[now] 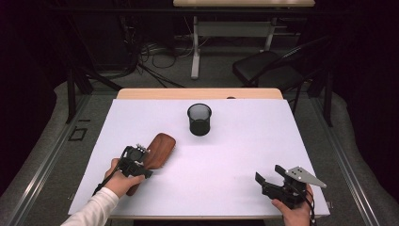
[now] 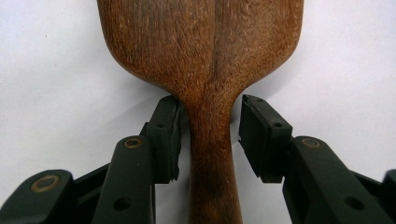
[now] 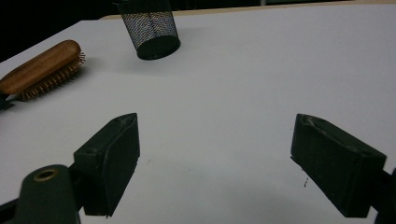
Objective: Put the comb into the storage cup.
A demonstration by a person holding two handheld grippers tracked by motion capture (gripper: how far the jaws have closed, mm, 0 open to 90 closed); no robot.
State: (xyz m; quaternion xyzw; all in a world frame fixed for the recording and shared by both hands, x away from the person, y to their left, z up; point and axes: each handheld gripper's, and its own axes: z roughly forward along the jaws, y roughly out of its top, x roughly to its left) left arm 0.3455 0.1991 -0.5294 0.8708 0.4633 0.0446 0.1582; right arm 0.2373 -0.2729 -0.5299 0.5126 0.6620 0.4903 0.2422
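- The brown wooden paddle hairbrush lies bristles-down on the white tabletop, at its left near part, its handle pointing towards the person.
- The left gripper is at the brush's neck, where the handle widens into the head. Its fingers stand apart on either side of the handle: the left-hand one looks to be touching or almost touching the wood, while a slim gap shows beside the other.
- The right gripper rests near the tabletop's right front corner, well apart from the brush, with its fingers wide apart and nothing between them.
- The black wire-mesh cup stands upright towards the far middle of the tabletop, well apart from the brush, and seems empty.
- By my reading, the work is at its start: the grasp is lined up but not closed, and the brush has not been lifted. Closing, lifting and carrying it, probably to the cup, are all left.
- Hard to tell: the end of the handle sits under the left hand in the high view, and the cup's top is cut off in the right gripper view.
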